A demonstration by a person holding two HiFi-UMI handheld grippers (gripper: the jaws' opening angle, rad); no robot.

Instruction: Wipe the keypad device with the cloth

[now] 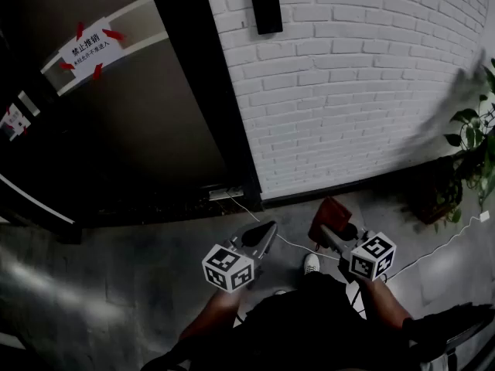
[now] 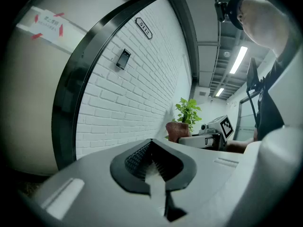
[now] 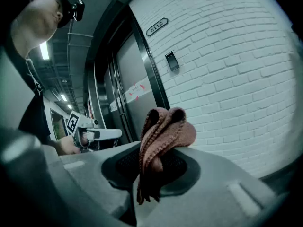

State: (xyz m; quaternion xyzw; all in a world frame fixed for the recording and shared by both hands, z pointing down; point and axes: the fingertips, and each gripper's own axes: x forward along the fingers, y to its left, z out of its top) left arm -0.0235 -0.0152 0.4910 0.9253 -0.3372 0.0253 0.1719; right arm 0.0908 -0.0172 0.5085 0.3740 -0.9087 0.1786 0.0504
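Note:
A black keypad device [image 1: 266,8] hangs high on the white brick wall [image 1: 371,76]; it also shows small as the keypad device [image 2: 123,59] and the keypad device [image 3: 171,61]. My right gripper [image 1: 328,224] is shut on a reddish-brown cloth [image 1: 330,216], held low near the floor, far below the keypad. In the right gripper view the cloth [image 3: 162,141] stands bunched up between the jaws of the right gripper [image 3: 158,162]. My left gripper [image 1: 267,233] is shut with nothing in it, level with the right one; its jaws meet in the left gripper [image 2: 152,160] view.
A dark door frame [image 1: 203,83] and a door with a white sign [image 1: 91,49] stand left of the brick wall. A potted plant [image 1: 473,149] is at the right. A white cable [image 1: 255,215] runs over the grey floor. The person's shoe [image 1: 311,263] is below the grippers.

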